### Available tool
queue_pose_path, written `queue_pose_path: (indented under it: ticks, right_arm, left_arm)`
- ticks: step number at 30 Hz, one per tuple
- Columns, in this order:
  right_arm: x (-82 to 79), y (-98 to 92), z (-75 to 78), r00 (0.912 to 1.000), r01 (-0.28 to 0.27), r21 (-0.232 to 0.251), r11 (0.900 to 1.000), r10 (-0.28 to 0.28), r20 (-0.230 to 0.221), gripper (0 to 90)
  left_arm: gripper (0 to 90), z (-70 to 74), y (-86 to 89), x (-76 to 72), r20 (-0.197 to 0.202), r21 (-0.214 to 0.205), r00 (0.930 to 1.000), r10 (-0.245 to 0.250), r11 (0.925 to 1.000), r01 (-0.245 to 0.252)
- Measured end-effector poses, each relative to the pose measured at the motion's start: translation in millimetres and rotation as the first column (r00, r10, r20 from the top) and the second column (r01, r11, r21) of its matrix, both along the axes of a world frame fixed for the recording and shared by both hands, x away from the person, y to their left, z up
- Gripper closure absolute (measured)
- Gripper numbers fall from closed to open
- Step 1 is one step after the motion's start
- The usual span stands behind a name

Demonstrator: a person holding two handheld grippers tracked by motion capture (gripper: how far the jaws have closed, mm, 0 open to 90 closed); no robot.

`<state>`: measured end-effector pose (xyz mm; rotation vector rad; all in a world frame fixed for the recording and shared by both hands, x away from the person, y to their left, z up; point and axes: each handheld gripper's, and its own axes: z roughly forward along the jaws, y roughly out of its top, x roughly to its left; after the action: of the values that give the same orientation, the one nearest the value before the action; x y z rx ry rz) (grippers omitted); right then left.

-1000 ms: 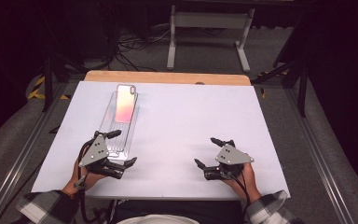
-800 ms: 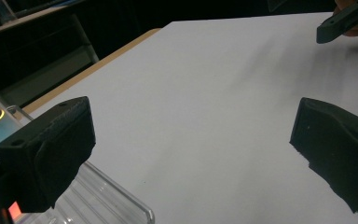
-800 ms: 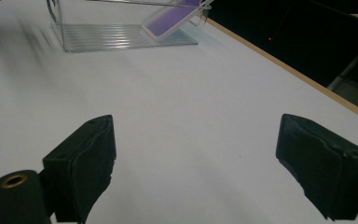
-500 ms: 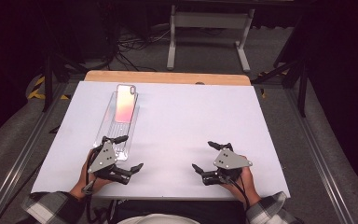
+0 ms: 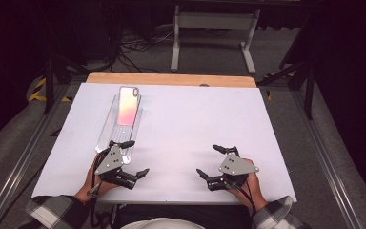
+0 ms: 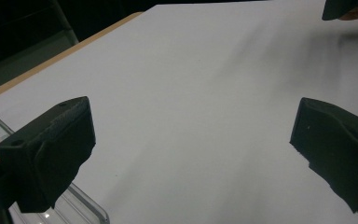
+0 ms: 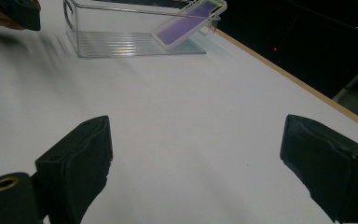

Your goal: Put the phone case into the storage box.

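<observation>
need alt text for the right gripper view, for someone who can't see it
Two black jaws of the right gripper stand wide apart with nothing between them, over a white table. Farther off, a clear plastic tray holds a phone that leans tilted against its far end. The other gripper shows at the upper left corner.

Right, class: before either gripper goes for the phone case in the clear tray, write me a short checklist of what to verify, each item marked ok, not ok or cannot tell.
1. Left gripper jaws open, nothing between them: ok.
2. Right gripper jaws open with nothing between them, having just been opening: ok.
3. Phone case within the clear tray, leaning on its far end: ok.
4. White table surface between grippers and tray free of obstacles: ok.
5. Left gripper beside the tray's near end, not touching it: cannot tell.
6. Case loose enough to lift out: cannot tell.
</observation>
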<state>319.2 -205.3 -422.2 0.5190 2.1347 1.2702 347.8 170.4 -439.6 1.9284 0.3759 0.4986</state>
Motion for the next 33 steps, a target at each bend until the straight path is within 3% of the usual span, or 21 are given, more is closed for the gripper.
queue_pose_path:
  ticks: [10,20,26,33]
  right_arm:
    - [-3.6,2.6,-0.2,0.9999,0.011,-0.008,0.9999,-0.011,0.009,10.3]
    - [-0.5,1.5,-3.5,0.9997,0.025,-0.023,0.9994,-0.025,-0.002,10.5]
    - [-0.5,3.5,-4.4,0.9997,0.025,-0.041,0.9989,-0.025,-0.003,10.4]
    - [1.0,1.8,-3.7,0.9996,0.027,-0.028,0.9992,-0.027,-0.011,10.4]
  left_arm:
    - [0.8,4.0,2.3,-2.5,0.011,-0.034,0.9994,-0.032,0.9989,0.032]
    - [0.9,2.2,0.1,0.1,-0.010,-0.017,0.9990,-0.045,0.9989,0.044]
    - [0.9,2.4,1.1,-1.3,-0.011,-0.029,0.9991,-0.040,0.9988,0.040]
    - [1.0,2.0,0.7,-1.5,-0.014,-0.030,0.9988,-0.047,0.9985,0.047]
